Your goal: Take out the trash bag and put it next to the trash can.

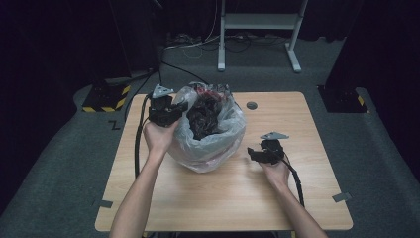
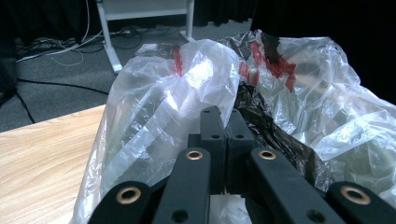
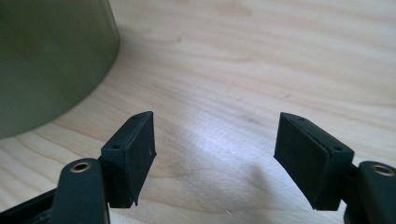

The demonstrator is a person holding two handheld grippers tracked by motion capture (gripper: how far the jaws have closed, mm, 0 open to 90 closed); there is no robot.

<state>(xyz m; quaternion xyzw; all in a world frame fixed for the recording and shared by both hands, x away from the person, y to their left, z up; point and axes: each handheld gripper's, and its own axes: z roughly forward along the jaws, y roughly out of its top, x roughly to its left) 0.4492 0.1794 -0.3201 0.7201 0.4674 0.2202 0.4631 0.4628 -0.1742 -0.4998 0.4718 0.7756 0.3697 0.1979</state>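
Observation:
A clear plastic bag (image 1: 213, 144) with red print bulges in the middle of the wooden table (image 1: 223, 193), with a crumpled black bag (image 1: 202, 119) inside it. My left gripper (image 1: 171, 106) is at the bag's upper left rim. In the left gripper view its jaws (image 2: 226, 126) are pressed together on the clear plastic bag (image 2: 154, 107), and the black bag (image 2: 261, 121) lies just behind. My right gripper (image 1: 252, 152) is low over the table to the right of the bag. It (image 3: 215, 149) stands open over bare wood, beside a grey-green round container (image 3: 46, 60).
A small grey disc (image 1: 251, 105) lies on the table behind the bag. On the carpet beyond stand a white frame (image 1: 257, 29), loose cables and two black bases with yellow stripes (image 1: 106, 96). Bare table (image 1: 223, 198) lies in front of the bag.

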